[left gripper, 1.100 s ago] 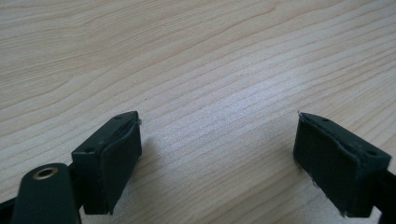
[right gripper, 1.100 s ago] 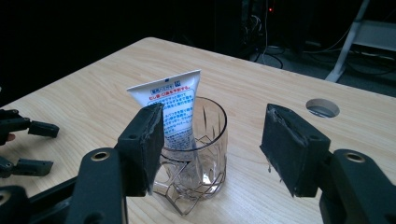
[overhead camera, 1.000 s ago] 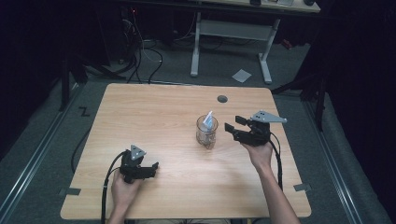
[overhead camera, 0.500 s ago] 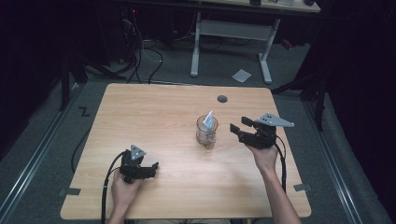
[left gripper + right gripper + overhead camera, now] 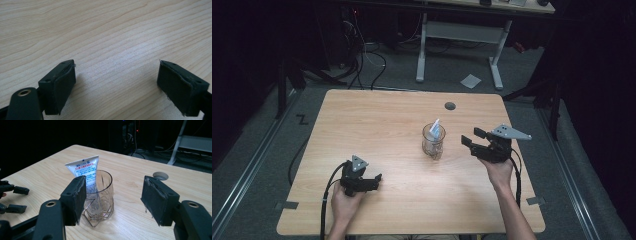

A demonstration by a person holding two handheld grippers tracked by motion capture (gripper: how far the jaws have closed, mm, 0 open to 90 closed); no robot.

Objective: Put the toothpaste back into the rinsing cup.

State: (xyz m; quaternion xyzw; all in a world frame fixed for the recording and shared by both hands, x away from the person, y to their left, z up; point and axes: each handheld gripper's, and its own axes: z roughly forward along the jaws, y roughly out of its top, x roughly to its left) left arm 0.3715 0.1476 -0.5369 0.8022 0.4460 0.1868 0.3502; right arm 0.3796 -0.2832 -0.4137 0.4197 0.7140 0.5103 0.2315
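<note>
Clear glass tumbler (image 5: 433,141) mid-table, white tube (image 5: 86,173) upright inside. Right gripper (image 5: 475,141) just beside it, apart, jaws wide, just been opening — nothing between. Left gripper (image 5: 371,181) jaws apart over bare table (image 5: 377,115). Probably release finished — back straight off, don't clip rim.

Wooden table with one glass set on it

A light wood-grain table (image 5: 382,120) is seen from above, standing on a grey floor (image 5: 272,140). A clear glass (image 5: 433,142) is stood upright on it, a little right of the middle, and a white tube (image 5: 436,129) is held inside the glass, leaning and sticking out above the rim. A round grey grommet (image 5: 450,105) is set into the tabletop near the far edge, well apart from the glass. The rest of the tabletop is bare wood.
</note>
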